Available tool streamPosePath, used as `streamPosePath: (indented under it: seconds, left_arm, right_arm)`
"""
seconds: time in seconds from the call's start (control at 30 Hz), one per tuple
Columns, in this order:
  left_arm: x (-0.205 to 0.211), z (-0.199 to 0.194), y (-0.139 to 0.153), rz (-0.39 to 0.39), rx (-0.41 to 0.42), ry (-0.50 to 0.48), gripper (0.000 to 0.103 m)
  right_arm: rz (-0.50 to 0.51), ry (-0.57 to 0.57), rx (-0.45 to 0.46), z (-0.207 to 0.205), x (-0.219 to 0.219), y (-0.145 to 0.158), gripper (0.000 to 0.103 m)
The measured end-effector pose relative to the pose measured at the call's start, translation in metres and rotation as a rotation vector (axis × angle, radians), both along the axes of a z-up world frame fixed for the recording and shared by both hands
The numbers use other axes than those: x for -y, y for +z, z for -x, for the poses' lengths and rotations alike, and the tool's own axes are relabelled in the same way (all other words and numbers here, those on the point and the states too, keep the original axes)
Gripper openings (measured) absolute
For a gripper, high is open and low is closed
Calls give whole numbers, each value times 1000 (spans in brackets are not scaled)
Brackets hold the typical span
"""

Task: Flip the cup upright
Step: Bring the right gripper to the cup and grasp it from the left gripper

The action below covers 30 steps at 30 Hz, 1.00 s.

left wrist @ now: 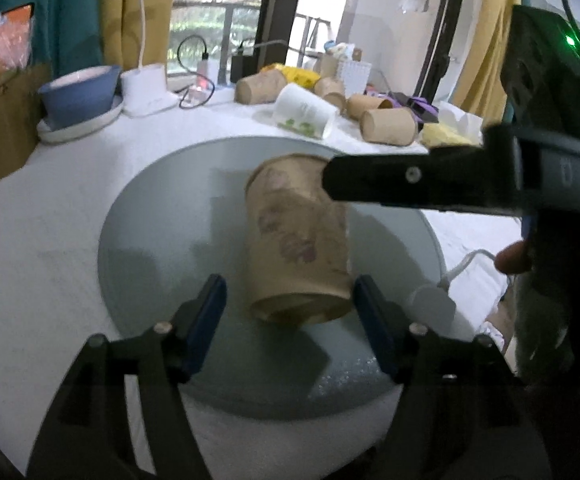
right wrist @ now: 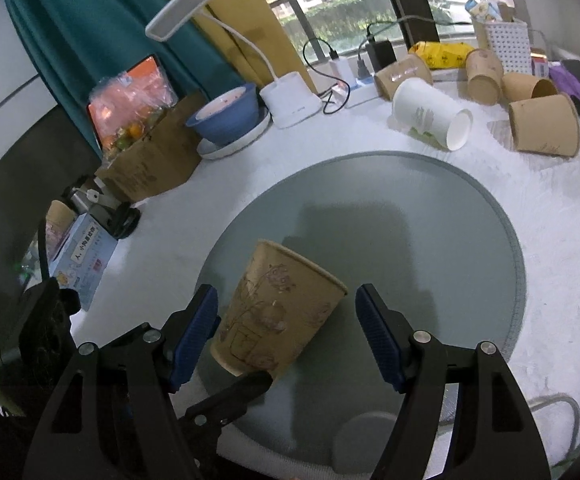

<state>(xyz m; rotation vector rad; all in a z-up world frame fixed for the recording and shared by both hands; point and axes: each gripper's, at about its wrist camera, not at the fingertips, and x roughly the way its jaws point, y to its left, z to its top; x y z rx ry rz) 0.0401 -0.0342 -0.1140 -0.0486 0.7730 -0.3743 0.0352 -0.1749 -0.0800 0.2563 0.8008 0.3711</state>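
A brown paper cup with a flower print (left wrist: 297, 240) lies tilted over the round grey mat (left wrist: 162, 240), its base toward the left wrist camera. My left gripper (left wrist: 290, 320) is open, its blue pads on either side of the cup's base; the right pad looks to touch it. In the right wrist view the same cup (right wrist: 278, 312) leans between the blue pads of my right gripper (right wrist: 286, 332), which is open, its left pad close to the cup. A black finger of the right gripper (left wrist: 409, 178) crosses the cup's rim in the left wrist view.
Several paper cups lie on their sides at the back of the white table, among them a white one (right wrist: 433, 116) and brown ones (right wrist: 545, 128). A blue bowl on a plate (right wrist: 230, 120), a white desk lamp (right wrist: 290, 100), a cardboard box (right wrist: 154, 160) and chargers stand along the back.
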Motion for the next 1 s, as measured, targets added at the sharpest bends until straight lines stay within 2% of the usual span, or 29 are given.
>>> streamPosePath:
  seconds: [0.17, 0.4, 0.47, 0.53, 0.7, 0.87, 1.0]
  left_arm:
    - [1, -14, -4, 19, -51, -27, 68]
    - [0, -25, -1, 38, -67, -47, 67]
    - [-1, -28, 0, 43, -65, -50, 67]
    - [-1, -31, -1, 40, -69, -54, 59]
    - [-3, -32, -2, 61, -65, -61, 59]
    - [3, -30, -1, 27, -34, -87, 59]
    - [3, -28, -2, 35, -27, -98, 59]
  right_arm:
    - [-7, 0, -42, -16, 1, -9, 75]
    - [-47, 19, -98, -37, -1, -18, 74]
    - [-51, 23, -104, -42, -3, -18, 74]
    - [-52, 26, -109, -45, -4, -17, 74]
    - [-75, 30, -138, -51, -4, -20, 75]
    - [-141, 16, -191, -58, 4, -29, 75]
    - [-156, 14, -213, -64, 4, -32, 75]
